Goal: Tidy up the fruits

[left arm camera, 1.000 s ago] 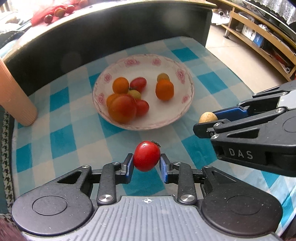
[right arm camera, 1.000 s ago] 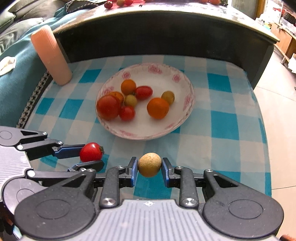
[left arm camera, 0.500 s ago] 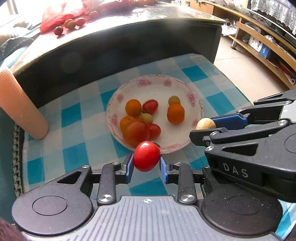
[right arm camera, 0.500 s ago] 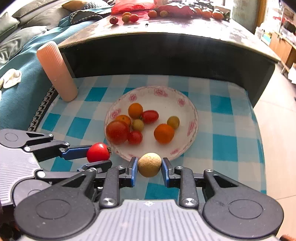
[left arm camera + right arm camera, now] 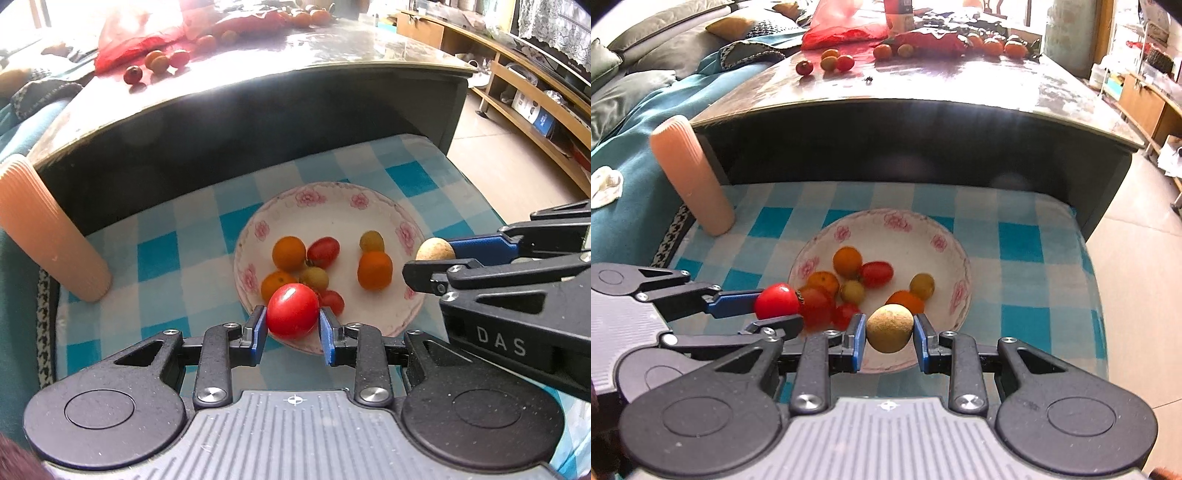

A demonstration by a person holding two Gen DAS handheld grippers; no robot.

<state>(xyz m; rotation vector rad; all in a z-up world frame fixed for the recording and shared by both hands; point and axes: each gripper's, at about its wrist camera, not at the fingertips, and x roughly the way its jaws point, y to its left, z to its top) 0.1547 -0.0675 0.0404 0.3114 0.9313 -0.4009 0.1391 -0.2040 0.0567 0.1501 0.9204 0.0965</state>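
Left wrist view: the left claw (image 5: 292, 325) grips a red tomato (image 5: 292, 311) over the near rim of the plate (image 5: 325, 195), apparently ready to drop it in. Seven fruits lie there.

Right wrist view: the right claw (image 5: 889, 338) grips one tan fruit (image 5: 889, 328) above the same plate, likewise poised. More fruits wait on the table (image 5: 960, 85).

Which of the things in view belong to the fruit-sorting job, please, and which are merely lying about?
Part of the job:
- red tomato in the left gripper
- tan round fruit in the right gripper
- floral bowl holding tomatoes and oranges
- loose fruit on the upper tabletop

Lying about:
- peach ribbed cylinder
- red plastic bag
- checked cloth
- sofa cushions
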